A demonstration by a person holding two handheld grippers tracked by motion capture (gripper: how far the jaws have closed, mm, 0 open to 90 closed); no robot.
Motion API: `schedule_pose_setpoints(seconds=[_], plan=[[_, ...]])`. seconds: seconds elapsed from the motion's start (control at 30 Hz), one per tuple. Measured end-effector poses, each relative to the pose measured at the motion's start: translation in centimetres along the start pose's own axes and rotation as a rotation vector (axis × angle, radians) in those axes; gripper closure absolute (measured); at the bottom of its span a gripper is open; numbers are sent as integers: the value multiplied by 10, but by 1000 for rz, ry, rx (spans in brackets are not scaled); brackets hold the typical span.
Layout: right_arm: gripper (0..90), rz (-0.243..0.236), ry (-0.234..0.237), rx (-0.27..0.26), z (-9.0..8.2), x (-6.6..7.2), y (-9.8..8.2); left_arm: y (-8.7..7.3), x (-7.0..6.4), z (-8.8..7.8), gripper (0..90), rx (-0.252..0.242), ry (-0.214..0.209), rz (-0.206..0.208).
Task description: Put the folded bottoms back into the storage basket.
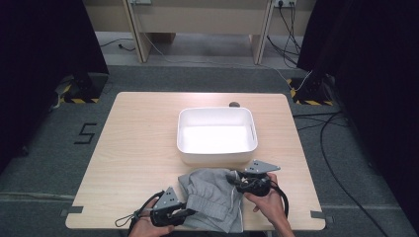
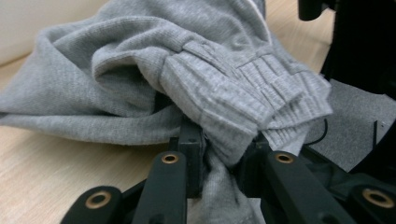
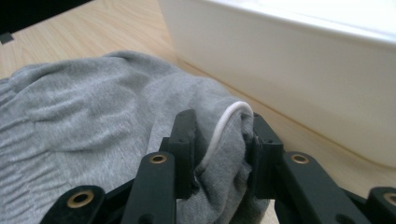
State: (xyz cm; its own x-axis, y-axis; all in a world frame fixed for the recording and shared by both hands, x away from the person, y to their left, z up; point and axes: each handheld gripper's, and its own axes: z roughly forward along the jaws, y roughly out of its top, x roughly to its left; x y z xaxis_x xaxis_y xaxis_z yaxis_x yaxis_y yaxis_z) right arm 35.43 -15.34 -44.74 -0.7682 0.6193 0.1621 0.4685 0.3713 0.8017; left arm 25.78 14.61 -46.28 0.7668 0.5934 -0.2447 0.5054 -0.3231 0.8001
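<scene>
- Down at the near edge of the table (image 1: 133,148), both of the person's hands come in from the bottom of the high view, the left hand (image 1: 146,228) low at the table's lip and the right hand (image 1: 269,205) angled inward.
- Between them lies the grey garment (image 1: 212,200), crumpled just in front of the white tub (image 1: 217,155).
- Left gripper (image 1: 190,212) bites the garment's near left edge; its jaws are clamped on a ribbed fold (image 2: 233,121).
- Right gripper (image 1: 236,180) pinches the upper right part, jaws closed on cloth.
- Seen from the right gripper view, a white drawstring (image 3: 224,123) loops over the pinched fold, and the tub wall stands close beside the cloth.
</scene>
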Motion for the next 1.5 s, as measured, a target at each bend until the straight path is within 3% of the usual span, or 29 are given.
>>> schedule_pose_setpoints(seconds=[0.37,0.77,1.0,1.27,1.5], plan=[[688,-26,-5,-55,-16,6,17,18,-7,-8,755,-35,-12,40],[687,-78,-13,-111,-44,10,50,56,-16,-27,754,-81,-25,115],[687,-109,-28,-124,-51,9,69,67,-12,-29,753,-94,-25,117],[687,-98,-15,-113,-48,5,77,73,-6,-29,754,-88,-25,106],[688,-106,-9,-115,-50,1,95,89,0,-32,754,-91,-21,103]])
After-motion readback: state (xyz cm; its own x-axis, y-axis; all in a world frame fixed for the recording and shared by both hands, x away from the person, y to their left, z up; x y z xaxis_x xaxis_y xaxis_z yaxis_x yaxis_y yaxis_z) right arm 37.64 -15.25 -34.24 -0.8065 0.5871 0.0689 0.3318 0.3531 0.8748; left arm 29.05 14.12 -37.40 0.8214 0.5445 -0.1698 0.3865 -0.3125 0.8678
